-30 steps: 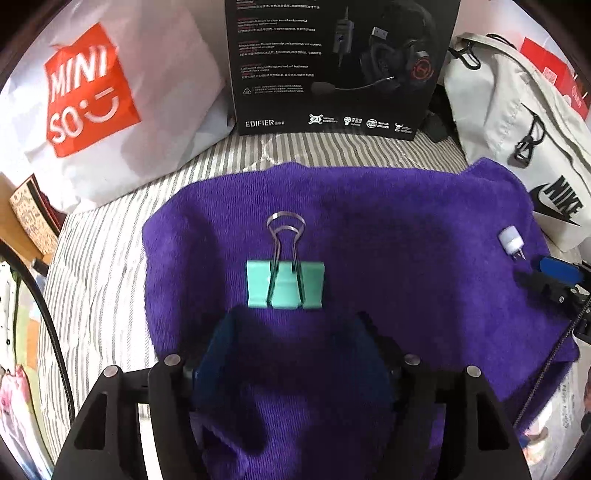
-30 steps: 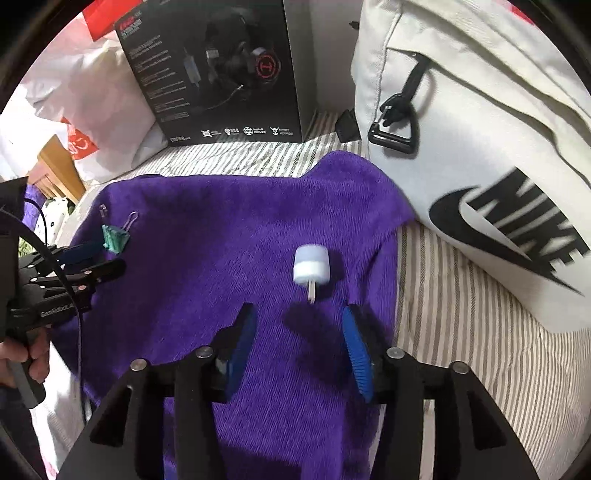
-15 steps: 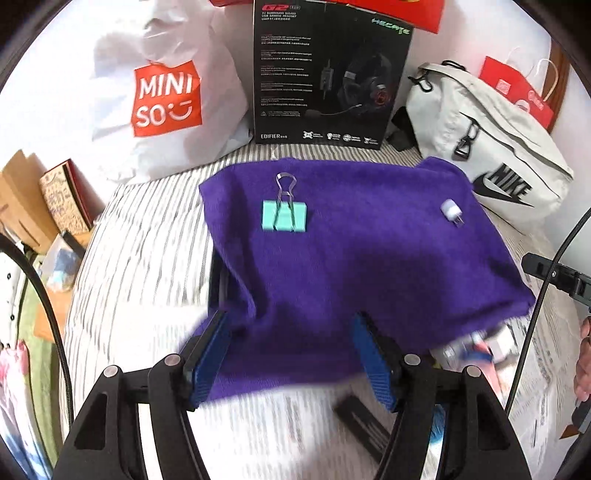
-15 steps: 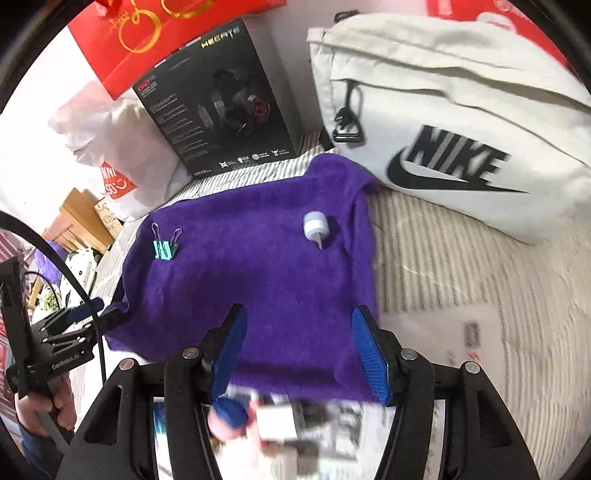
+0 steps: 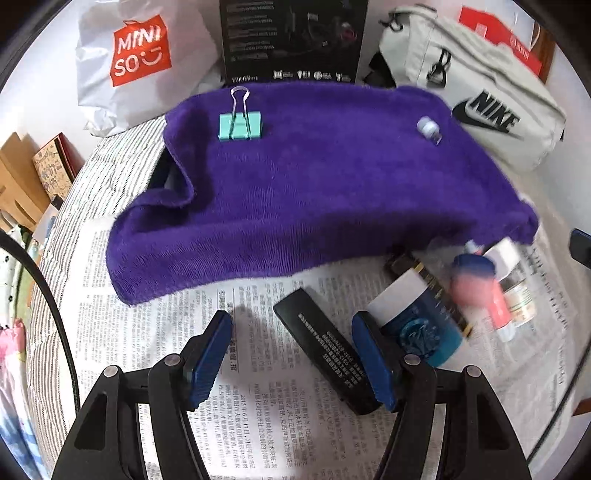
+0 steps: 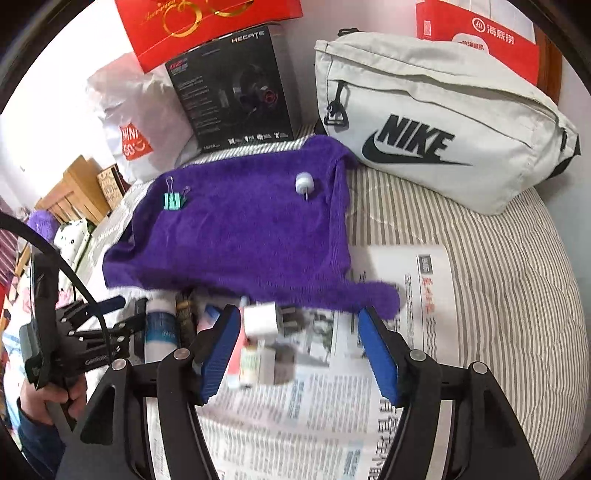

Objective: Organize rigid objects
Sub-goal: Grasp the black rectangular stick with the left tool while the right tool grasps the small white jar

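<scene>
A purple towel lies on the bed with a teal binder clip at its far left and a small white pin-ended cap at its far right. On newspaper in front of the towel sits a pile: a black flat stick, a blue-and-white bottle and a pink-and-blue item. My left gripper hovers open over the black stick. My right gripper has its jaws opening above a white charger cube and a small bottle, pressing on neither.
Behind the towel stand a white Nike bag, a black headset box, a Miniso bag and red paper bags. Striped bedding spreads to the right. A hand holds the left gripper at the left.
Both grippers have pulled back from the towel, leaving the clip and white cap lying there. The pile on the newspaper has come into view. The right jaws stand wider.
</scene>
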Action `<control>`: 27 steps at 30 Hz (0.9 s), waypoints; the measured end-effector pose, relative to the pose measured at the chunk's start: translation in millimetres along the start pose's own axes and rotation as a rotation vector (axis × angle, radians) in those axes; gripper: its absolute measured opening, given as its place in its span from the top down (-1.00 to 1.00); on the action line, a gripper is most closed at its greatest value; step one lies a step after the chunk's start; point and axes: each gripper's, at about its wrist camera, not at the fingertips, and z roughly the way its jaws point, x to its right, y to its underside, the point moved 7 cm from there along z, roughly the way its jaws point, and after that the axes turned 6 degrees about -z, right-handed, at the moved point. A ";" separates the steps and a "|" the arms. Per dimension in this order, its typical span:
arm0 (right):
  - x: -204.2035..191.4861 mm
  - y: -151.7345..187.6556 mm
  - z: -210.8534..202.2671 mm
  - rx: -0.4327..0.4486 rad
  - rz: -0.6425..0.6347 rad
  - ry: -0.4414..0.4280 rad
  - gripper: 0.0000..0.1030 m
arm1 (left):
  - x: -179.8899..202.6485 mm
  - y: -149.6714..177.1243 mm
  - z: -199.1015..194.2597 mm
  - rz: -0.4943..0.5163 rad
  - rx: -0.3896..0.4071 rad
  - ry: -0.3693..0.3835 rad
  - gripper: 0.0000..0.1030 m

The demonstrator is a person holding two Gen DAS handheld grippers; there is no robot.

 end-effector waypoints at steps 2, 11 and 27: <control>-1.9 9.3 2.1 -0.013 -0.011 0.003 -0.28 | 0.6 1.6 -2.6 0.022 0.023 -0.016 -0.31; -12.2 30.6 0.0 -0.006 -0.044 0.000 -0.28 | -23.2 17.5 -13.8 0.019 0.037 -0.029 -0.36; -20.5 45.2 20.7 -0.027 -0.051 -0.027 -0.28 | -1.0 21.2 -19.8 0.099 0.070 0.049 0.56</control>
